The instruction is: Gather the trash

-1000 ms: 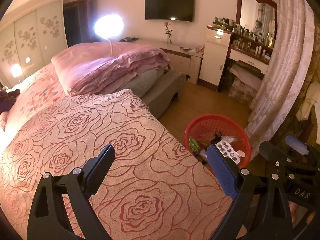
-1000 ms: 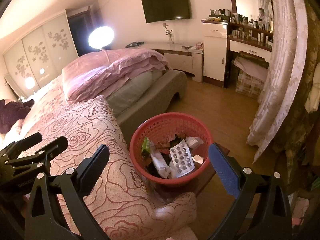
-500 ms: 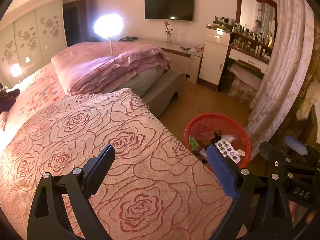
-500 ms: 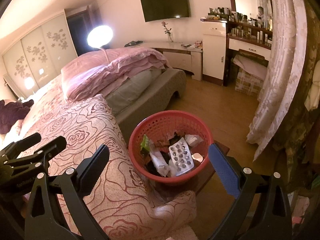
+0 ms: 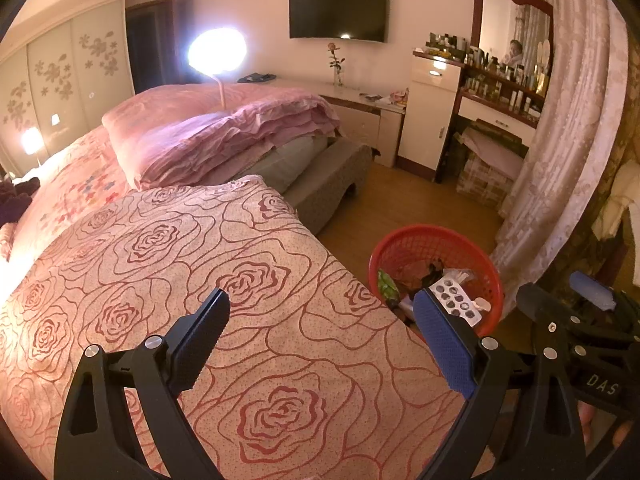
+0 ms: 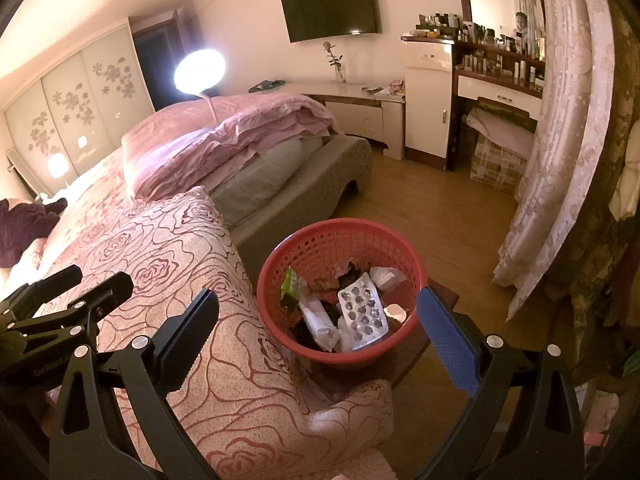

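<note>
On the left, the bed (image 5: 192, 280) with its rose-patterned cover shows no loose litter on the part in view, and the left tongs (image 5: 320, 312) hang over it with their jaws wide apart and nothing between them. Moving right, the bed's edge drops away just beside the red basket (image 6: 340, 236), which stands on a dark low stand close against the bed's side. The trash already lies inside it: a foil pill sheet (image 6: 362, 314), a green wrapper (image 6: 290, 282), and crumpled white paper (image 6: 320, 322). The right tongs (image 6: 316, 316) hover above the basket, also spread open and empty. From this, the collecting looks close to finished, since nothing is carried and no stray pieces show on the cover or the wooden floor (image 6: 432, 220); parts of the bed's far side are hidden, so something may remain there. Further right the floor lies open toward the curtain (image 6: 560, 160), giving free room, while the gap between bed and basket is tight.
</note>
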Demonstrator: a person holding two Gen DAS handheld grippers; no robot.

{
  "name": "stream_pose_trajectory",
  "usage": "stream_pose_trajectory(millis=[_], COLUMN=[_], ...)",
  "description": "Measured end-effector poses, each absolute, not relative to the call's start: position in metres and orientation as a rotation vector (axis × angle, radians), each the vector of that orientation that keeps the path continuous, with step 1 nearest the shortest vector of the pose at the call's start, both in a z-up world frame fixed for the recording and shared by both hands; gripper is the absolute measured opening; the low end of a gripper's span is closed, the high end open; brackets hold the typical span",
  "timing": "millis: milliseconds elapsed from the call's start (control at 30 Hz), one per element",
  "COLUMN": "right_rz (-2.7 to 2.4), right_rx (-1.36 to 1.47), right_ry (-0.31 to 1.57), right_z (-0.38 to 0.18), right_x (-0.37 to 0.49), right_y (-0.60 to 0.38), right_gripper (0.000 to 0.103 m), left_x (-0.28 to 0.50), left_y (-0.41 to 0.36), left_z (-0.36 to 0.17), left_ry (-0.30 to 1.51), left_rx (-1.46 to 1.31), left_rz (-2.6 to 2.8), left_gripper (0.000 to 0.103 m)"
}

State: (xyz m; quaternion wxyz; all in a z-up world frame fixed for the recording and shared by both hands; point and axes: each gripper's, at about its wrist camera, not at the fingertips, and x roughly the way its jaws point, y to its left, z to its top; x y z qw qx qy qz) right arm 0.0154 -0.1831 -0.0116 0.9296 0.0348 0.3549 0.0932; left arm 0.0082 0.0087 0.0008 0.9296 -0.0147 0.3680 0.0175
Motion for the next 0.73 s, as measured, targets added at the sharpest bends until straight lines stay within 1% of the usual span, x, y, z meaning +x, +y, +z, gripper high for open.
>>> stream_pose_trajectory(millis=[233,500,733], right_rz=[0.19,0.17,0.201], right_rx=[0.071,0.074,0.046], right_ry=[0.73,0.728,0.741], right_z=[-0.011,-0.019,-0.023], right_x=[0.017,0.005,-0.014], right_y=[-0.184,-0.191,-0.178], right_gripper=[0.096,0.096,0.096], left_x=[0.005,-0.001,-0.018], left_y=[0.011,0.017,0.044], left_z=[-0.003,0.005,0.008], left_ry=[0.733,0.719,0.733], left_rx=[-0.04,-0.05,-0.084], left_rz=[0.025,0.032,0.081], left_gripper=[0.09,0.09,0.09])
